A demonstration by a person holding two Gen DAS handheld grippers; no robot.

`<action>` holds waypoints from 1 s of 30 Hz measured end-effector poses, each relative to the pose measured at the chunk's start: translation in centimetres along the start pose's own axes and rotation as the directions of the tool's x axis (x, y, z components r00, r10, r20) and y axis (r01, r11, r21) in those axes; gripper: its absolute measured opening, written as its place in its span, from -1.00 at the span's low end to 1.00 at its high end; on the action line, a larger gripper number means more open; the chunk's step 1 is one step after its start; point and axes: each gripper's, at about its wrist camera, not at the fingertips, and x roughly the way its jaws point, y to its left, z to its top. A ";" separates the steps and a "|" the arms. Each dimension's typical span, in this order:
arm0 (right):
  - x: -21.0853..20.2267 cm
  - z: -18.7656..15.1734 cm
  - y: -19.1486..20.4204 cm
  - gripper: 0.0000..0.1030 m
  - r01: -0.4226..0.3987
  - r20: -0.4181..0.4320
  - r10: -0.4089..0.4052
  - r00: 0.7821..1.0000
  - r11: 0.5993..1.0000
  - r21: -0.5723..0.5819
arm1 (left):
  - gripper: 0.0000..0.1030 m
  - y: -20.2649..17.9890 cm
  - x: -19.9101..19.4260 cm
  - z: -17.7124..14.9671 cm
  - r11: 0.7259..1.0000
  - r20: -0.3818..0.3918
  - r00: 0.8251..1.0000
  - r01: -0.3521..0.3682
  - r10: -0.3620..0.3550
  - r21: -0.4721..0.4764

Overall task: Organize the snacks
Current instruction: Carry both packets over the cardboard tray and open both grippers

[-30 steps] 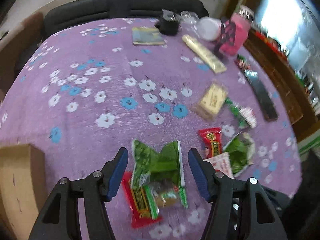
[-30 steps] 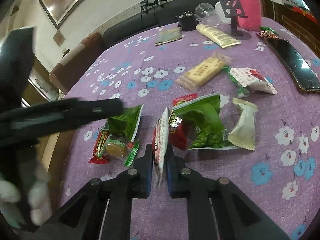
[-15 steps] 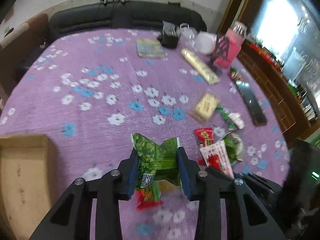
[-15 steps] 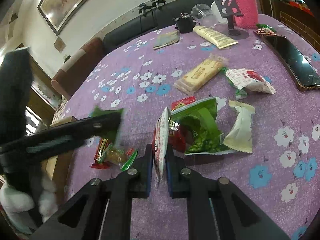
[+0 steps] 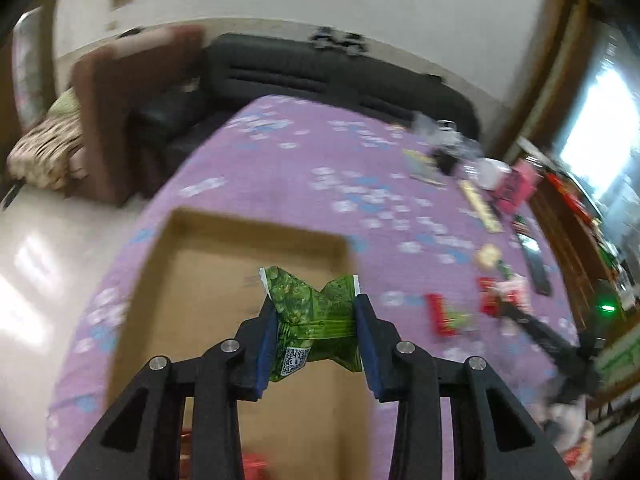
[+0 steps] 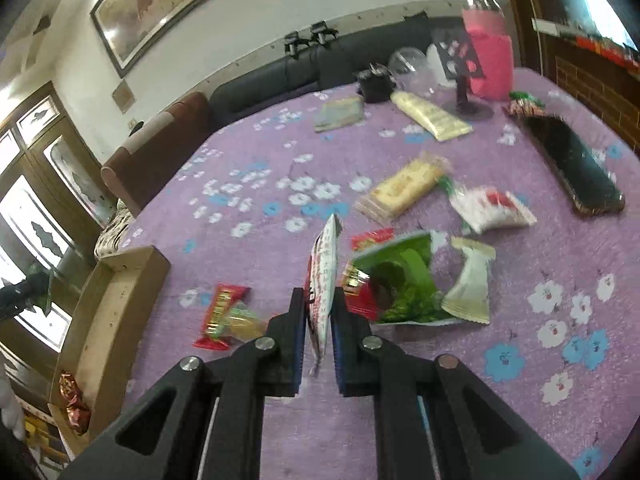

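The left gripper (image 5: 315,320) is clamped across the middle of a green snack packet (image 5: 312,312) and holds it in the air just above the open cardboard box (image 5: 168,264) below its fingers, most likely to drop it in. The right gripper (image 6: 320,312) pinches a thin red-and-white packet (image 6: 320,276) edge-on above the purple tablecloth (image 6: 248,160). Only its view shows the loose snacks lying ahead and beside its fingers, and wrapped sweets (image 6: 74,404) already in the box to its left.

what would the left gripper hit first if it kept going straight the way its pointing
Most likely the inside floor of the open cardboard box. The left gripper, shut on a green snack packet, points down into it, and nothing else shows in that line, though the blur leaves depth unclear.
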 end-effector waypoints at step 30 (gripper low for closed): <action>8.6 -8.9 28.1 -0.74 -0.325 -0.441 0.149 0.885 0.877 -0.355 | -0.14 10.2 0.6 -4.1 0.981 -0.019 0.993 -0.115 0.113 -0.157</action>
